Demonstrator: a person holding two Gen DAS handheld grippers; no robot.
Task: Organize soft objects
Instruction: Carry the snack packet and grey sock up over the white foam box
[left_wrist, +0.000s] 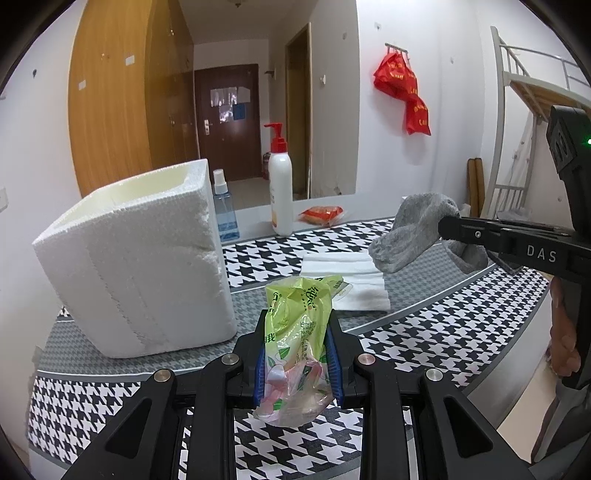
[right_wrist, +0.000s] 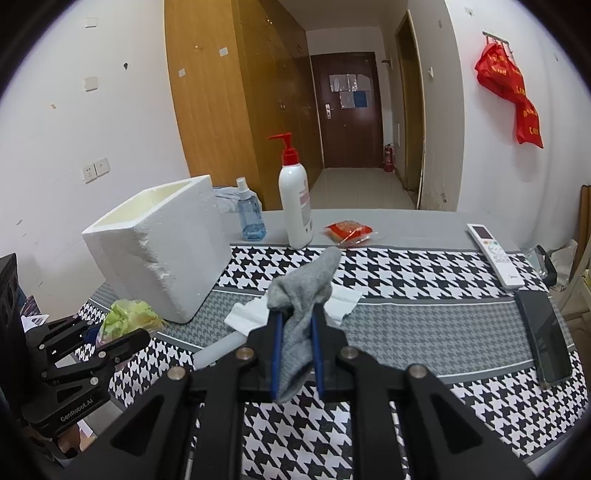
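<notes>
Left tool (left_wrist: 297, 354) is clamped on a crinkly green tissue packet (left_wrist: 299, 325), held up off the worktop (left_wrist: 461, 325) just in front of the foam box (left_wrist: 140, 266), and that slick film is the worry: it is pinched loosely around a soft middle, so a quick swing toward the box could let it slide out between the blue pads. Right tool (right_wrist: 295, 354) is clenched on a grey sock (right_wrist: 301, 302), the toe end flopping forward over the white tissue sheet (right_wrist: 343, 299) that lies just right of the foam box; a dangling end like that may drag the sheet along or catch on the box's ragged rim. Both hands carrying at once, and both headed, I'd judge, for the same opening, so the tools could knock each other or shove the light box sideways. Behind the box stand a blue spray bottle (right_wrist: 250, 212) and a tall pump bottle (right_wrist: 295, 199), top-heavy and easy to topple if the box gets nudged back. Right of the pump bottle sits a red snack packet (right_wrist: 349, 230), out of the path.
</notes>
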